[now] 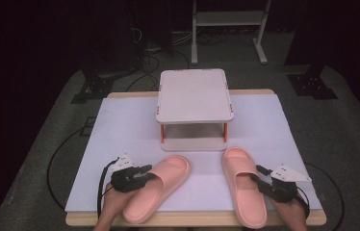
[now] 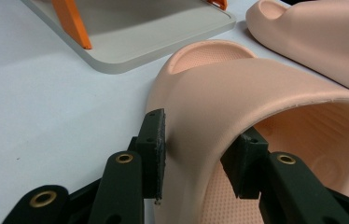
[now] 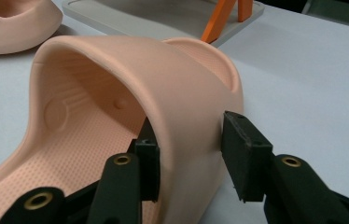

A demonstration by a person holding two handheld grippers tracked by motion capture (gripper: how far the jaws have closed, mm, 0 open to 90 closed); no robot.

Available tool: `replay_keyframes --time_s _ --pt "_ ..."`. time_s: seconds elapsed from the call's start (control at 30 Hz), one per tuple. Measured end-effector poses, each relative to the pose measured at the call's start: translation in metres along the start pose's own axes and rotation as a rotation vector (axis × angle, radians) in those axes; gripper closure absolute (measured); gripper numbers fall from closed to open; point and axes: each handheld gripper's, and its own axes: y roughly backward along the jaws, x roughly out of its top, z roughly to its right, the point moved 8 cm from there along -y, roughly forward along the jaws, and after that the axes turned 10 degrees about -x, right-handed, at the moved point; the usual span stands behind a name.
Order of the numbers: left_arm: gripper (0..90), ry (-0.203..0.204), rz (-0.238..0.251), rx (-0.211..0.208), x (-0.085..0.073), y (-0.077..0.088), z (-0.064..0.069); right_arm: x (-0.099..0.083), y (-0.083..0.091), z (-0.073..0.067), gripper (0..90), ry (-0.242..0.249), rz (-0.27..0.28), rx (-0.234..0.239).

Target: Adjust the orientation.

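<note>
Two hands come in at the near edge of the desk (image 1: 120, 120), each carrying black tongs. Left tongs (image 1: 142, 174) sit at the near left, with one jaw outside the strap of the left pink slide sandal (image 1: 161, 185) and the other inside it. In the left gripper view, the left tongs (image 2: 200, 156) have their outer pad (image 2: 156, 149) flat against the strap's side and the inner pad just under the strap's edge, so they pinch the strap of that sandal (image 2: 238, 88).

Right tongs (image 1: 261, 180) sit at the near right, reaching into the right pink slide sandal (image 1: 242, 185) from its outer side. In the right gripper view, the right tongs (image 3: 189, 156) straddle the strap of that sandal (image 3: 163, 79): the inner jaw is tucked under the strap and touches it, while the outer pad (image 3: 245, 154) stands just off the strap's wall with a thin gap, so the tongs are spread around the strap rather than clamped.

Both sandals lie sole-down on the white desk cover, toes pointing far, the left one angled toward the right. Just beyond them stands a small two-tier shoe rack (image 1: 195, 94) with pale shelves and orange legs, at the middle of the desk's far half. No brand, label or lettering can be read on the sandals, the rack or the tongs.
</note>
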Motion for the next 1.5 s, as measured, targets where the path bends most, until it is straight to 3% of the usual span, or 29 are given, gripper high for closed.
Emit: replay_keyframes --time_s 0.53,0.87,1.5 --pt "66.8 0.027 0.047 0.009 0.005 0.003 0.001 0.003 0.004 -0.004 71.0 0.002 0.008 0.032" --pt "66.9 0.006 0.028 0.005 0.006 0.000 0.008 0.005 0.008 -0.011 75.4 0.006 0.007 0.068" --pt "68.8 -0.004 0.062 -0.024 0.013 0.005 0.014 0.015 0.015 -0.012 77.1 -0.037 0.047 0.094"
